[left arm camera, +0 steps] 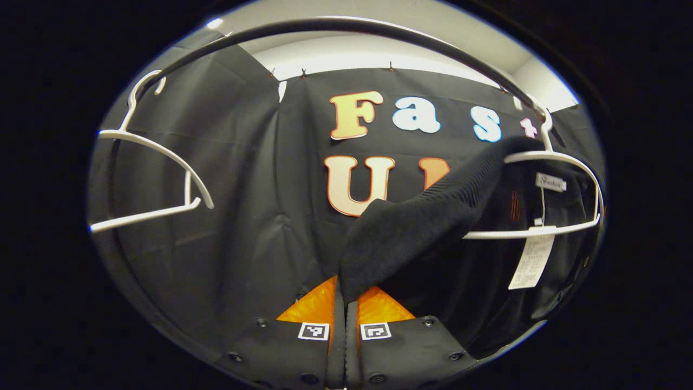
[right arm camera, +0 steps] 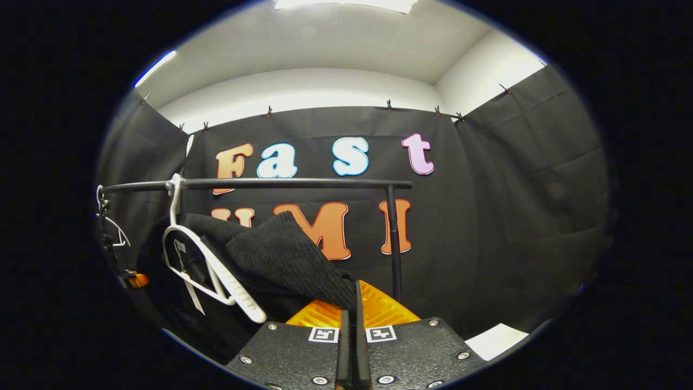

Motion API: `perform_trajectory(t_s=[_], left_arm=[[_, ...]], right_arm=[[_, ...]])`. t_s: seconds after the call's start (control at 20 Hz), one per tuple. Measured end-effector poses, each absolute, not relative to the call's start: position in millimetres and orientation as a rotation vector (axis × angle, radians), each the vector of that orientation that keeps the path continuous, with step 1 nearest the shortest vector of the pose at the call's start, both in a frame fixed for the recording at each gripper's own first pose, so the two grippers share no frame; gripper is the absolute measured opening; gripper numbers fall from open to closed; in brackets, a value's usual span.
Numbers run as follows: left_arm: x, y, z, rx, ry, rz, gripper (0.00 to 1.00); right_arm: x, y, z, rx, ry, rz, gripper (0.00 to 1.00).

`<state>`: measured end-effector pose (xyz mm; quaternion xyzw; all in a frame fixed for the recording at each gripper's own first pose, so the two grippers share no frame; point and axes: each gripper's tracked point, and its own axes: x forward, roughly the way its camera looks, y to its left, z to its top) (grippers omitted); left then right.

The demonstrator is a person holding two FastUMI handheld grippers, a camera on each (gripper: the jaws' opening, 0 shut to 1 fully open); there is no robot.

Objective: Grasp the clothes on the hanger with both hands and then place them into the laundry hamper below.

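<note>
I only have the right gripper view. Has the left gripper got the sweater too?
Observer: Yes. In the left gripper view the left gripper is shut on a fold of the black sweater.
Operator: Is the sweater off the hanger on that side?
Observer: Not yet. The knit stretches from the fingers up to the white hanger and is still draped over it near the hook. The hanger's lower bar crosses in front of the fabric.
</note>
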<state>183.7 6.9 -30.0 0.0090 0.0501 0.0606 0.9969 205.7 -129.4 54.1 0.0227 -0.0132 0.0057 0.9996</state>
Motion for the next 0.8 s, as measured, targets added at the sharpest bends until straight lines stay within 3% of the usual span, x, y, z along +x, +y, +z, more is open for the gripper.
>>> perform_trajectory(t_s=[0.8], left_arm=[[164.5,38.4,22.7,0.056,0.054,0.219,0.07]], right_arm=[[235.4,-79.6,-88.7,0.251,0.2,0.149,0.04]])
